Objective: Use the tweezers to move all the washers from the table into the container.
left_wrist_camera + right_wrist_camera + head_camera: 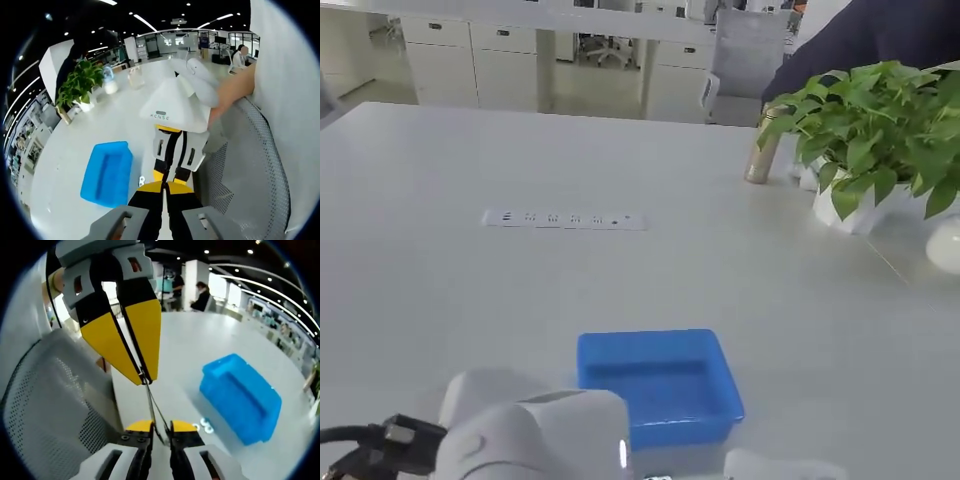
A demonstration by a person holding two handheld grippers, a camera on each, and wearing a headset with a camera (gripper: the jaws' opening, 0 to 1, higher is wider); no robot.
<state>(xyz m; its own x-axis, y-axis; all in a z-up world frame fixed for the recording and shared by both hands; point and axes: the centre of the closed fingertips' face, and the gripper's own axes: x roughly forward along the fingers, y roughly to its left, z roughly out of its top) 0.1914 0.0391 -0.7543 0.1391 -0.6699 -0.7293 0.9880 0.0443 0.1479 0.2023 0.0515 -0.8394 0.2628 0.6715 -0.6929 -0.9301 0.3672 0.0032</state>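
The blue container (660, 385) sits open near the table's front edge, also seen as the blue container (106, 172) and the blue container (241, 397). Two small washers (205, 426) lie side by side on the table just beside it, showing as washers (141, 181) too. Thin dark tweezers (151, 405) run between the two grippers, which face each other. My right gripper (156, 429) is shut on one end. My left gripper (144, 381), yellow-fingered, pinches the other end; its own jaws (165, 186) look closed. A gripper's white housing (535, 435) shows at the bottom left.
A white power strip (565, 219) lies mid-table. A potted green plant (865, 140) and a brass cylinder (761, 160) stand at the far right. A grey mesh chair back (50, 400) is close behind the grippers. People stand in the background.
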